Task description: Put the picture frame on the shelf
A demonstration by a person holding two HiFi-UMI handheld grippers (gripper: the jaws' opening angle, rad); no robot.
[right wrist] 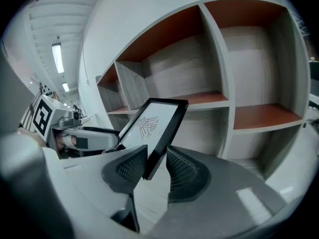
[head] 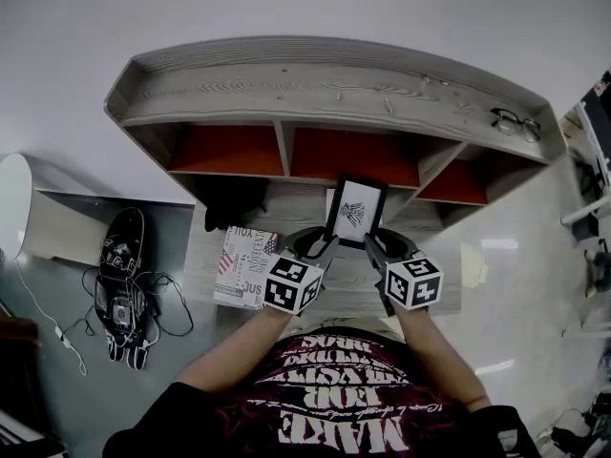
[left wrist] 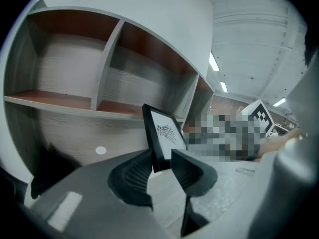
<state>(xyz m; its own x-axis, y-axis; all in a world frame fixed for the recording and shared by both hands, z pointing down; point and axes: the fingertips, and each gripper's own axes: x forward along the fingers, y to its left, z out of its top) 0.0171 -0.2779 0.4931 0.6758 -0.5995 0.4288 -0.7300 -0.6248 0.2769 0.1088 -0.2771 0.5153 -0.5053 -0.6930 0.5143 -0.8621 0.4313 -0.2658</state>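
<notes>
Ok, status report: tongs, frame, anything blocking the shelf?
Left tongs shut on picture frame, right tongs shut on its other edge. Frame held in front of shelf, not yet placed. Nothing seen in the way.

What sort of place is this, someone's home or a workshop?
Probably a lab or workshop rather than a home: long ceiling lights, a plain shelf unit against a bare wall, and tangled cables and gear lying on the floor.

A printed booklet [head: 245, 266] lies at the desk's [head: 202, 256] left edge; beyond it, a black device [head: 122, 289] among tangled cables [head: 172, 303]
</notes>
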